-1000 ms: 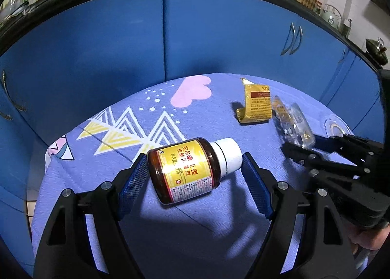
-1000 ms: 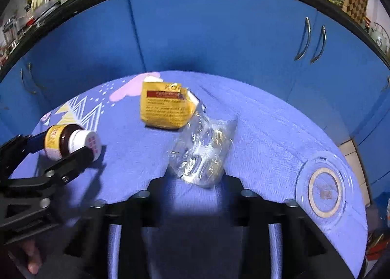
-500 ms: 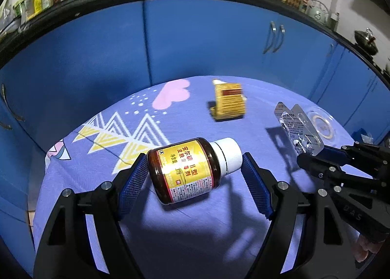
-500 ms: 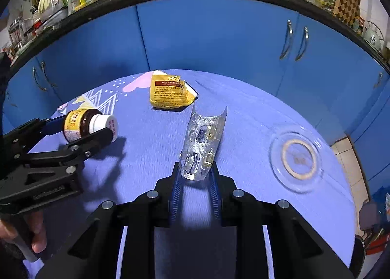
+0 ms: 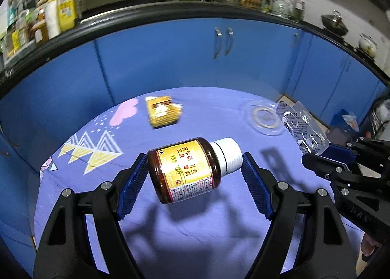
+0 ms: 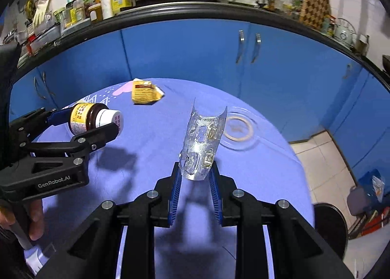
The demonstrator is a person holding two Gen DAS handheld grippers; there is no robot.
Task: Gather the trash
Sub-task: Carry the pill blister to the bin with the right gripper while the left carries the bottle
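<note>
The left claw (image 5: 195, 171) pinches a brown glass bottle with yellow label and white cap (image 5: 189, 169) above the purple-clothed bench (image 5: 199, 225). The right claw (image 6: 196, 181), having just closed, squeezes a bent silver blister pack (image 6: 201, 147); the yellow carton (image 5: 162, 114) is blurred in the left view and sharper in the right.

Carton (image 5: 163, 113) left of dish (image 5: 264, 118) on table (image 5: 209, 235) — seemingly apart.

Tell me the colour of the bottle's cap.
White, on the brown bottle; its cap shows best in the left wrist view.
</note>
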